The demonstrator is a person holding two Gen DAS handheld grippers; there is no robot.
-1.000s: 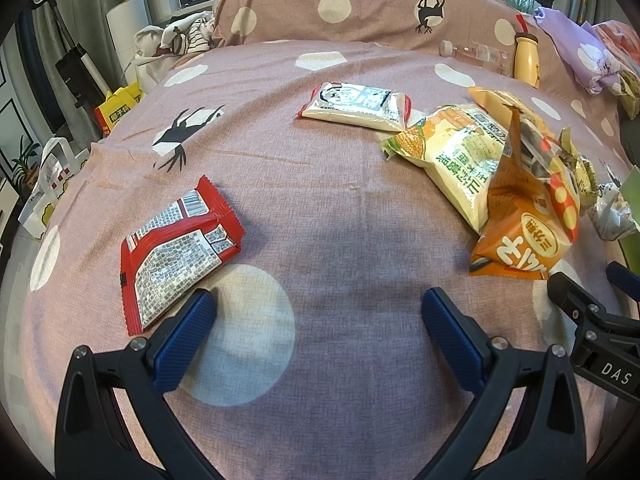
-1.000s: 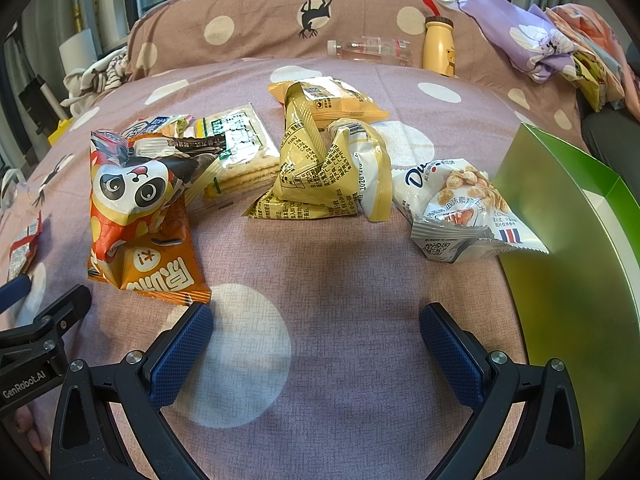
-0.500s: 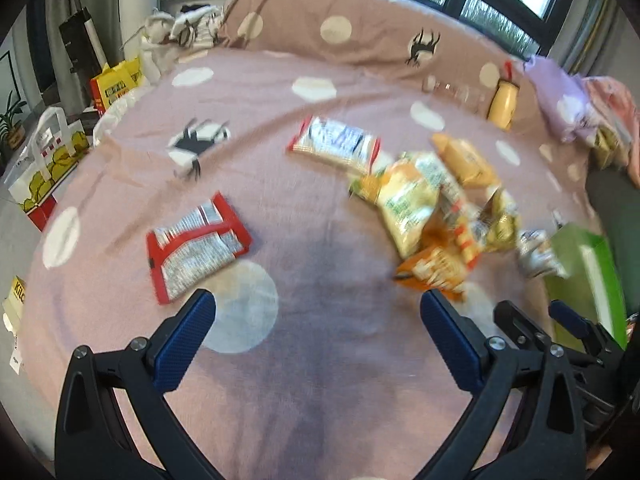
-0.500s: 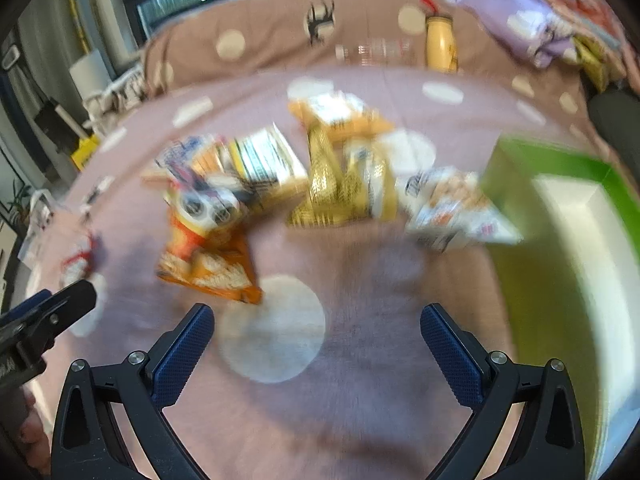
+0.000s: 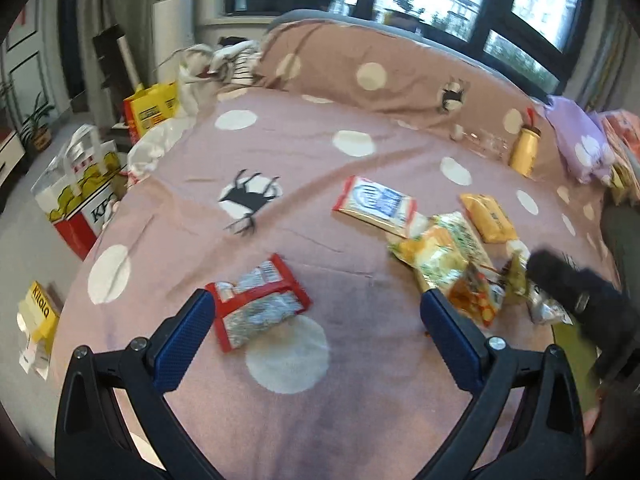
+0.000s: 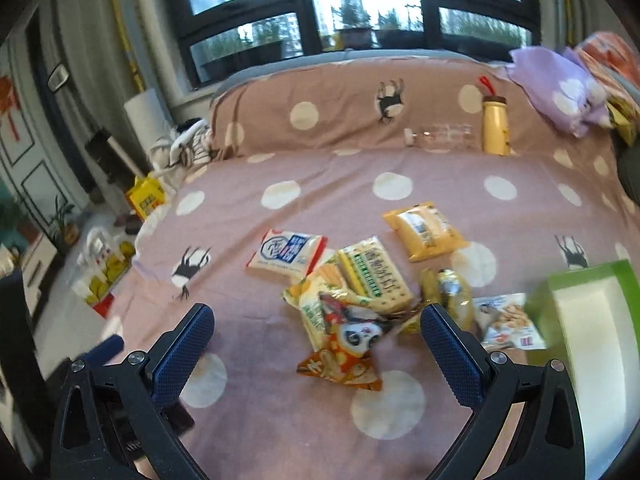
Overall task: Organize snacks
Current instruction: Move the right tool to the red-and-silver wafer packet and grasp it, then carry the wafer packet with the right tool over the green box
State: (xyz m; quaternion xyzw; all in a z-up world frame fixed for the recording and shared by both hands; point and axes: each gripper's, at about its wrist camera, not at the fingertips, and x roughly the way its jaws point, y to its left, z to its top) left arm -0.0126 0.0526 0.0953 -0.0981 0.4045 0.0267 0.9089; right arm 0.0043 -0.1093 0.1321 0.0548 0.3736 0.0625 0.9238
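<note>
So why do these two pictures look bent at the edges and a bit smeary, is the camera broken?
Not broken. Left wrist view: the fisheye lens curves the bed and window frames, and the red packet is smeared by motion. Right wrist view: same curving, dark corners, bright washed-out windows, and the panda bag and green box are blurred.

In the left view the right gripper is a dark blur covering part of the silver packet; the green box shows only a sliver. The orange bag is smeared, its print unreadable. In the right view the box is cut off by the edge, and it hides part of the nut packet
</note>
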